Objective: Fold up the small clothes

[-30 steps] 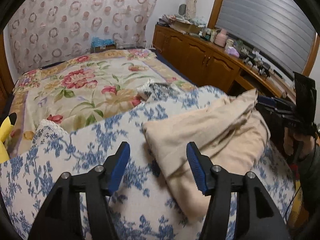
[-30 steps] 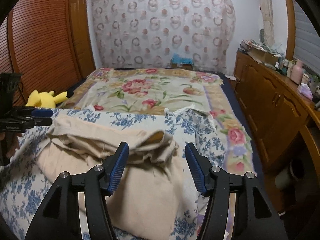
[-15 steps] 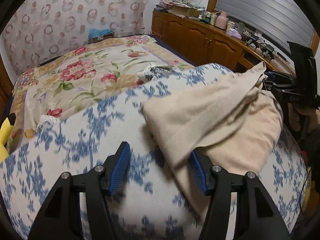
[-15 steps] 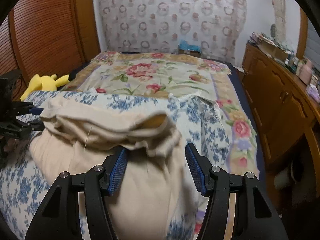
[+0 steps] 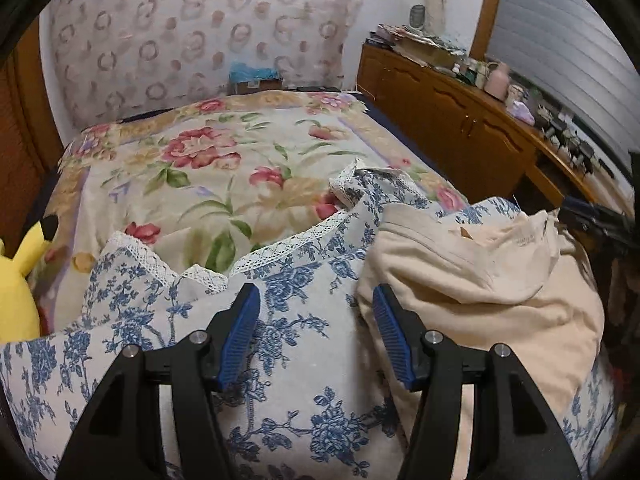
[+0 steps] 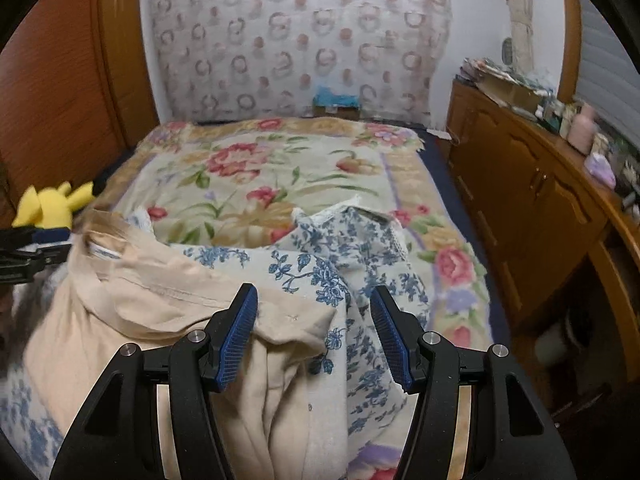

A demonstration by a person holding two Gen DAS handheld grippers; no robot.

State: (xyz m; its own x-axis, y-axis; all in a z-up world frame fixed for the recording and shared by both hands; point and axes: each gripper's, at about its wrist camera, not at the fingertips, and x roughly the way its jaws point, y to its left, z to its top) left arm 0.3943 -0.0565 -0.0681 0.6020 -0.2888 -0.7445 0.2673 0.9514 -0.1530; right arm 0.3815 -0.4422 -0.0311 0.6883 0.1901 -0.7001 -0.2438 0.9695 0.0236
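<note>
I am working over the bed (image 5: 224, 168), which is carrying a flowered spread with a blue-flowered cloth (image 5: 304, 344) lying across its near end; a wooden sideboard (image 6: 532, 200) is running along the wall to my right, a patterned curtain (image 6: 300, 40) is hanging behind, and a yellow plush toy (image 6: 52, 204) is sitting at the bed's left edge. The beige garment (image 5: 488, 280) is resting in a loose heap on the blue-flowered cloth, between my two tools, its upper layer bunching over the lower. My left gripper (image 5: 316, 336) is standing wide with nothing between the pads, just beside the garment's left edge; my right gripper (image 6: 314, 336) is gaping likewise over the garment's right corner, and I am holding nothing. To fold well, I judge I should be pinching only the beige layer at each side, avoiding the cloth underneath; then lifting both edges evenly, so the heap is spreading flat before creasing.
</note>
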